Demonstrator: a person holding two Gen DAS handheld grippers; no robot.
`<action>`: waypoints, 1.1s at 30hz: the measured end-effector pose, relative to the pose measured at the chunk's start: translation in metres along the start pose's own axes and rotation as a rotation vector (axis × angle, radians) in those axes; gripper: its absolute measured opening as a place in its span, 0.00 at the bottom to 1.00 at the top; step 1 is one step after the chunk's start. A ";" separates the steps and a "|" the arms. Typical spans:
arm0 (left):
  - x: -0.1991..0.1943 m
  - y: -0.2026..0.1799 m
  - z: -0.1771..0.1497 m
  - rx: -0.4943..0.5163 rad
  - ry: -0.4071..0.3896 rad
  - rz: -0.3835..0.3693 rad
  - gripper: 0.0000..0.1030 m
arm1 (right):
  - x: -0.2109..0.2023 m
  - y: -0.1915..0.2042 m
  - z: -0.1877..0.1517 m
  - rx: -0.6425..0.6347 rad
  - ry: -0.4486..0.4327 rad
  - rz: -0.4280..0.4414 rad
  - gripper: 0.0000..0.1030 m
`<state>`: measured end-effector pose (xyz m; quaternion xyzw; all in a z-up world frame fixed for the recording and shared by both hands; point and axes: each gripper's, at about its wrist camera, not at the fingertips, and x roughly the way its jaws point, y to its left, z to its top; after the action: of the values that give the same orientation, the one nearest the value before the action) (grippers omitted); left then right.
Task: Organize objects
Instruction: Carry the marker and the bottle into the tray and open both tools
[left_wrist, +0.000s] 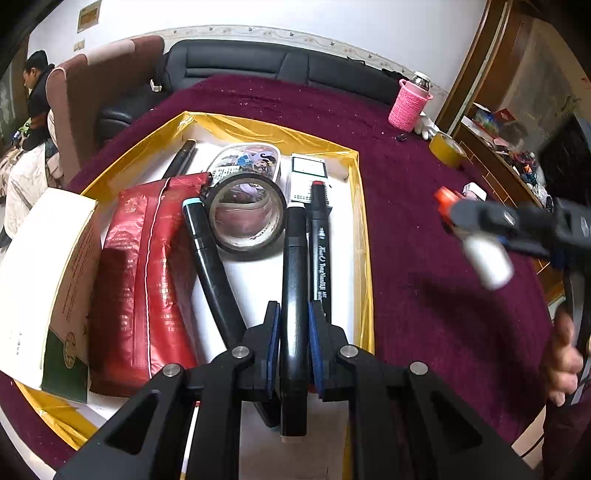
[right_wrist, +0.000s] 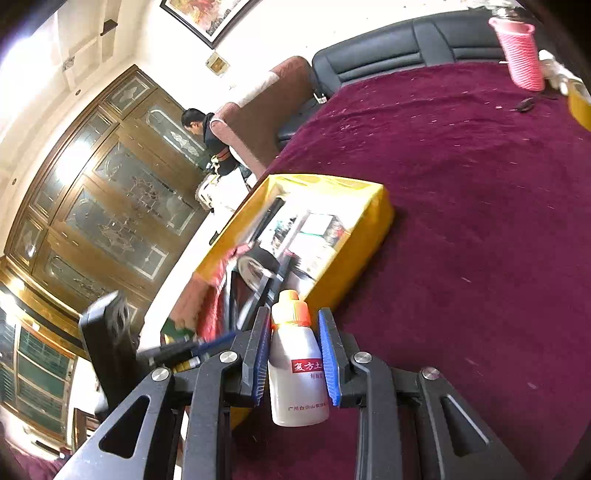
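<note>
Left tongs (left_wrist: 293, 321) gripping black marker (left_wrist: 294, 280) over crowded yellow box (left_wrist: 364, 221), right tongs (right_wrist: 293, 354) gripping white bottle (right_wrist: 295, 373)

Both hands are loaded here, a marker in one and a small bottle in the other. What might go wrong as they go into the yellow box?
1. The left gripper holds a black marker above a crowded yellow box; lowering it could knock the tape roll or the neighbouring markers.
2. The right gripper grips the white bottle by its smooth sides, so it may slip.
3. The two grippers could collide over the box.
</note>
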<state>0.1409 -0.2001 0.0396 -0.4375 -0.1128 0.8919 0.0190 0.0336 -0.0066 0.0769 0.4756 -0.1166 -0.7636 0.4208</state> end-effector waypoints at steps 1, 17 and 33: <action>0.000 0.001 0.000 -0.001 0.001 0.002 0.15 | 0.006 0.002 0.003 0.003 0.005 -0.001 0.28; -0.024 0.034 -0.003 -0.075 -0.070 -0.061 0.49 | 0.081 0.006 0.057 0.031 0.050 -0.232 0.28; -0.035 0.056 -0.004 -0.125 -0.089 -0.122 0.75 | 0.103 0.008 0.078 -0.022 0.003 -0.506 0.34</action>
<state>0.1693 -0.2587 0.0523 -0.3901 -0.1954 0.8988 0.0411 -0.0463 -0.1059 0.0573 0.4863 0.0152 -0.8452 0.2214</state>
